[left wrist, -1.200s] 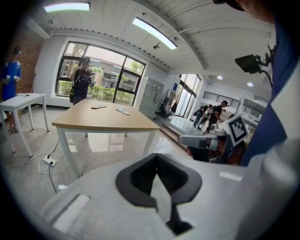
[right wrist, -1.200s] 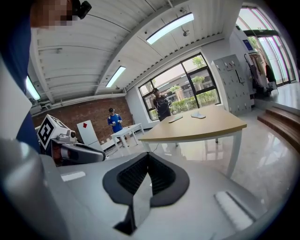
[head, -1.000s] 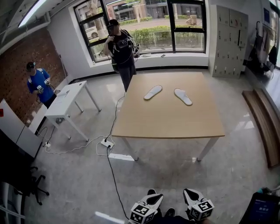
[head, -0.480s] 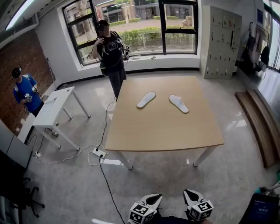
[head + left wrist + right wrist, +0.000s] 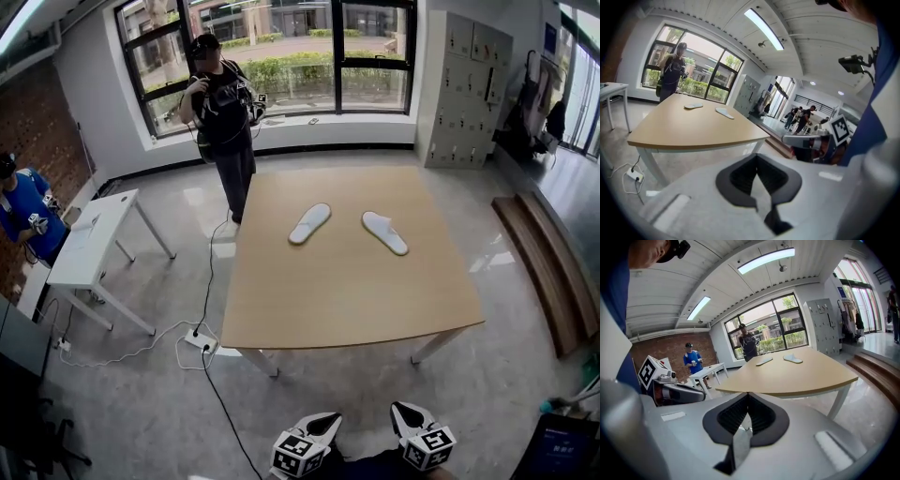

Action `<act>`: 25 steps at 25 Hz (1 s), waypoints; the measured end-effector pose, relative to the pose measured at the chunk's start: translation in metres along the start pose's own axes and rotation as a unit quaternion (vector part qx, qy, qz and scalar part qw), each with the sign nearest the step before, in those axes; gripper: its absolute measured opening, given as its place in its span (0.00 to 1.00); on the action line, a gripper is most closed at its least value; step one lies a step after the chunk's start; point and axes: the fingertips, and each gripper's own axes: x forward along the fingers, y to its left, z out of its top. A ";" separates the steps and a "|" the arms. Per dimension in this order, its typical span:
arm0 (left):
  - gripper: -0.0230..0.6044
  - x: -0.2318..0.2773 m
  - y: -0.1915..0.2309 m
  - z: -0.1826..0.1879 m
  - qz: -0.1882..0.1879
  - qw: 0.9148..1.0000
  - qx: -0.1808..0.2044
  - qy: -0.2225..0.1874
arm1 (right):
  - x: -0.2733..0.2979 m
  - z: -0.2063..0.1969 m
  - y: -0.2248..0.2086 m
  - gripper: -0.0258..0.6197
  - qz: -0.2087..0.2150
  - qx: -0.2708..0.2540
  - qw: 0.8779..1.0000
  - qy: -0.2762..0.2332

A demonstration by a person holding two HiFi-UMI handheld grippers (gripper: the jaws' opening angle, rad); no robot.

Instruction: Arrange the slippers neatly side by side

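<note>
Wooden table (image 5: 347,300), slippers (image 5: 309,223) apart, person (image 5: 223,112) beyond

- My head camera looks forward and steeply down from well back. It takes in the whole surface (image 5: 347,309), with my left hand-held gripper (image 5: 302,452) and right hand-held gripper (image 5: 424,442) at the bottom edge.
- Each gripper camera rides low and looks along its own jaws, nearly level, toward the surface's near edge.
- All three views share the surface top; each gripper view also catches the other hand-held gripper.
</note>
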 end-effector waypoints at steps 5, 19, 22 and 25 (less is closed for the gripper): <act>0.04 0.003 0.016 0.021 -0.016 1.000 -0.002 -0.001 | 0.017 0.019 0.003 0.05 -0.013 0.003 1.000 -0.007; 0.04 0.031 0.061 0.041 0.002 0.999 -0.027 0.021 | 0.084 0.040 -0.012 0.05 0.018 0.006 1.000 0.014; 0.04 0.043 0.073 0.055 0.012 0.999 -0.028 0.017 | 0.104 0.053 -0.020 0.05 0.032 0.005 0.999 0.015; 0.04 0.062 0.081 0.069 0.018 0.999 -0.028 0.014 | 0.120 0.064 -0.035 0.05 0.044 0.003 0.999 0.013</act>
